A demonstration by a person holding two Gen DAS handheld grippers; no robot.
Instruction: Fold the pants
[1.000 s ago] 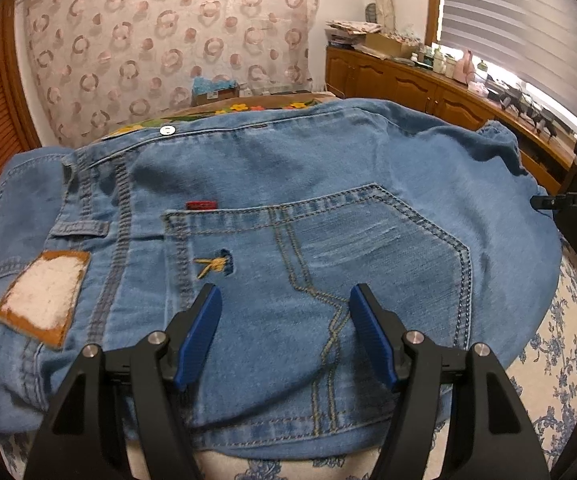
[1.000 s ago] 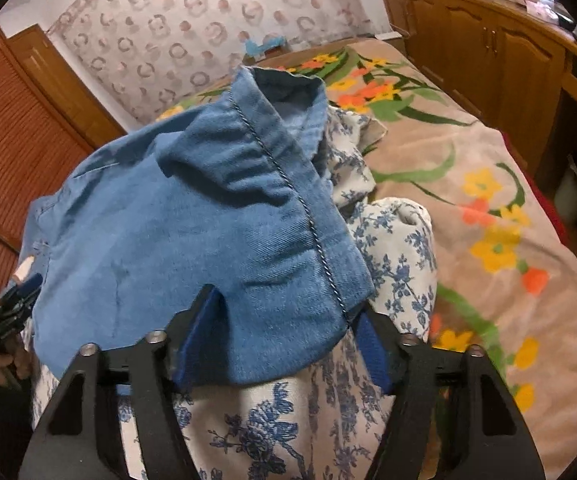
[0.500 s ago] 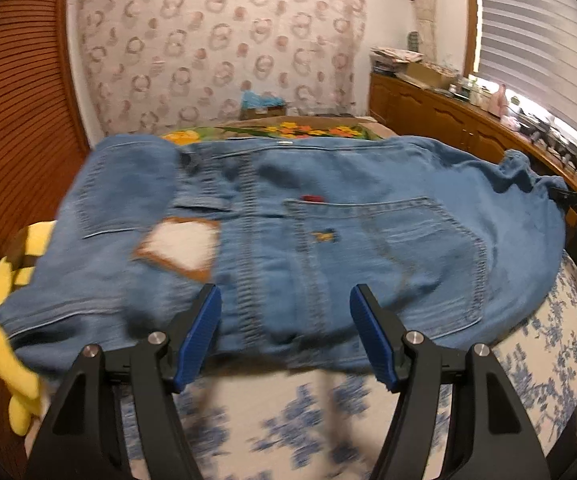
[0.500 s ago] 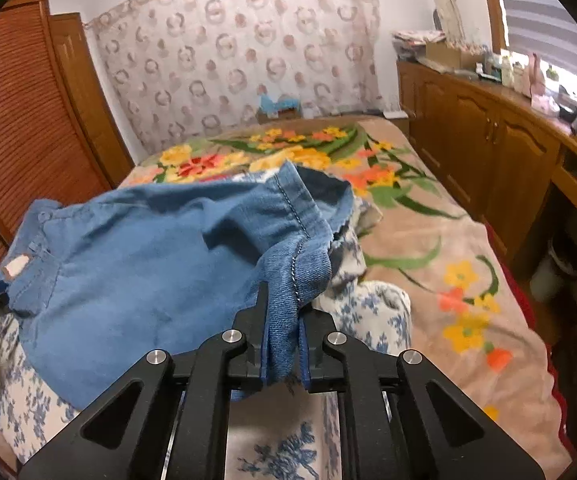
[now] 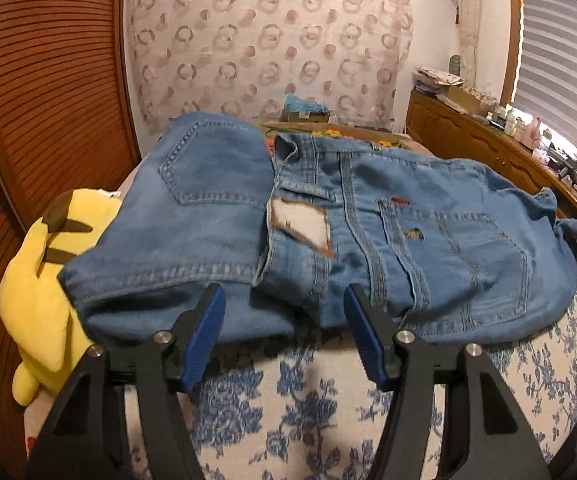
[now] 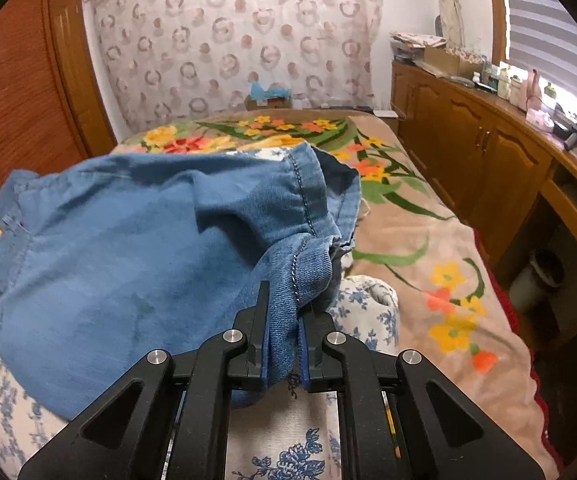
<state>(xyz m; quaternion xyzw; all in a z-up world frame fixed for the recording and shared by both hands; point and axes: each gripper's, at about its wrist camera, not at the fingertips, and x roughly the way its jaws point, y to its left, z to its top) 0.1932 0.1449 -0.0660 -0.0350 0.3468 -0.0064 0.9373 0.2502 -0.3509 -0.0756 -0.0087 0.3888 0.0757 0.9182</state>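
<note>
One yellow plush toy [image 5: 36,280] lies against the jeans [image 5: 368,232].

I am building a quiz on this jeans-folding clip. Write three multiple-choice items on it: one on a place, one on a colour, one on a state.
1. Where is the yellow plush toy?
A. at the left end of the jeans
B. on the wooden cabinet
C. between the blue pads

2. What colour is the small tab above the back pocket?
A. green
B. red
C. white

3. What is the right gripper doing?
A. standing open above the bed
B. shut on nothing
C. clamped on a bunched denim edge

Answers:
1 A, it lies against the denim's left edge.
2 B, it shows red at the pocket's top seam.
3 C, denim fills the gap between its jaws.
</note>
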